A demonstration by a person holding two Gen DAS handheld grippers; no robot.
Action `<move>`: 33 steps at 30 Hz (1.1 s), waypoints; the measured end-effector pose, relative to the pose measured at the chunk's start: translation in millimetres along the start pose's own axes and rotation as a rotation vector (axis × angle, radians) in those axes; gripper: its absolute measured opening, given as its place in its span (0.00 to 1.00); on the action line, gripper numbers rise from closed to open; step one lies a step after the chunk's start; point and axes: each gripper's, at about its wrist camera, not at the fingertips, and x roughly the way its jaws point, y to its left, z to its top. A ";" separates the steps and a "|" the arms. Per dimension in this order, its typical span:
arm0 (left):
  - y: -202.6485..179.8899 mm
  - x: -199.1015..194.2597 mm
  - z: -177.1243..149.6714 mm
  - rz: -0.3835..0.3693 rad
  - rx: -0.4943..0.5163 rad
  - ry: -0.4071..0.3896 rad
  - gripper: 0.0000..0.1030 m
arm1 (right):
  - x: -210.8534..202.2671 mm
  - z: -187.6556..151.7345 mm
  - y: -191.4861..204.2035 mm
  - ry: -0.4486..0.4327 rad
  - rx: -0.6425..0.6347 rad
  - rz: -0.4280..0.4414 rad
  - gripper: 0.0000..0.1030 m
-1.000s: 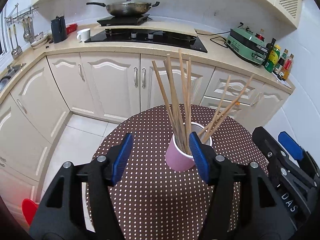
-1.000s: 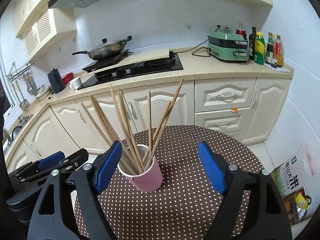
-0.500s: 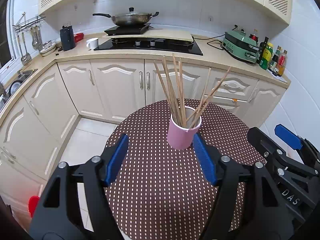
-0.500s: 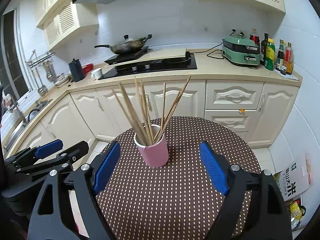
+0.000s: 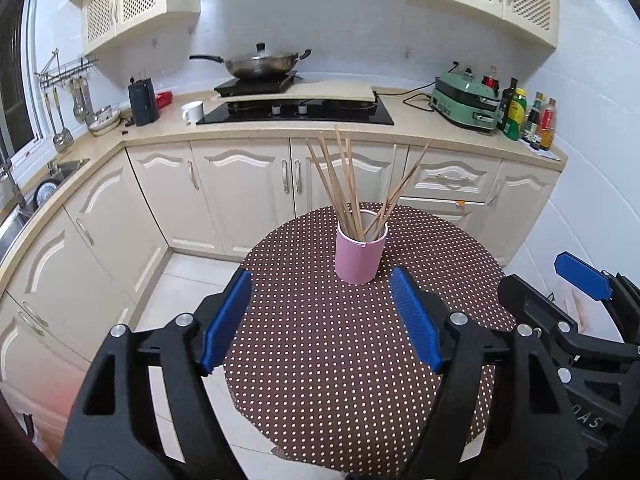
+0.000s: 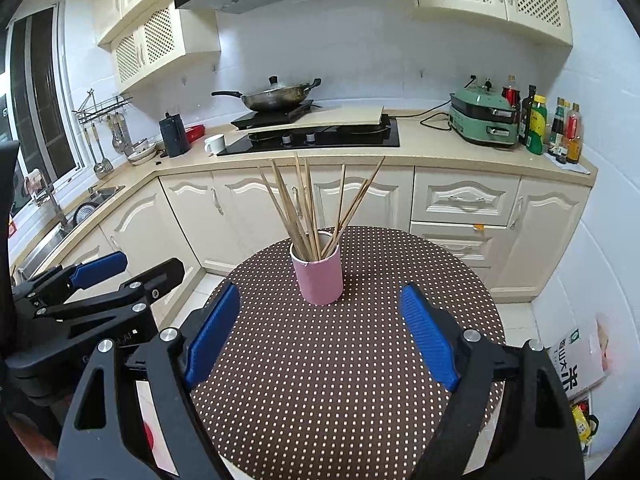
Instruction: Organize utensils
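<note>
A pink cup stands upright on a round brown polka-dot table, holding several wooden chopsticks that fan out of its top. The cup and chopsticks also show in the right wrist view, on the table. My left gripper is open and empty, held back from the cup over the table's near half. My right gripper is open and empty, also short of the cup. Each gripper shows at the edge of the other's view.
Cream kitchen cabinets and a countertop run behind the table, with a wok on a hob, a green appliance and bottles. A sink lies at the left. A printed bag lies on the floor at right.
Both grippers have drawn back and up from the cup, which now looks smaller and farther away. Both stayed open. The cup and chopsticks have not moved.
</note>
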 end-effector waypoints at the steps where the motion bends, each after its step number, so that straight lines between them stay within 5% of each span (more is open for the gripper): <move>1: 0.9 -5.5 -1.9 -0.001 0.002 -0.002 0.73 | -5.2 -1.3 2.6 -0.002 -0.002 -0.005 0.77; 21: 3.4 -122.2 -23.3 -0.021 -0.010 -0.106 0.84 | -107.9 -18.4 18.8 -0.080 0.035 -0.031 0.77; 33: -3.0 -148.3 -23.2 -0.020 -0.008 -0.155 0.86 | -132.3 -23.1 17.9 -0.144 0.042 -0.063 0.84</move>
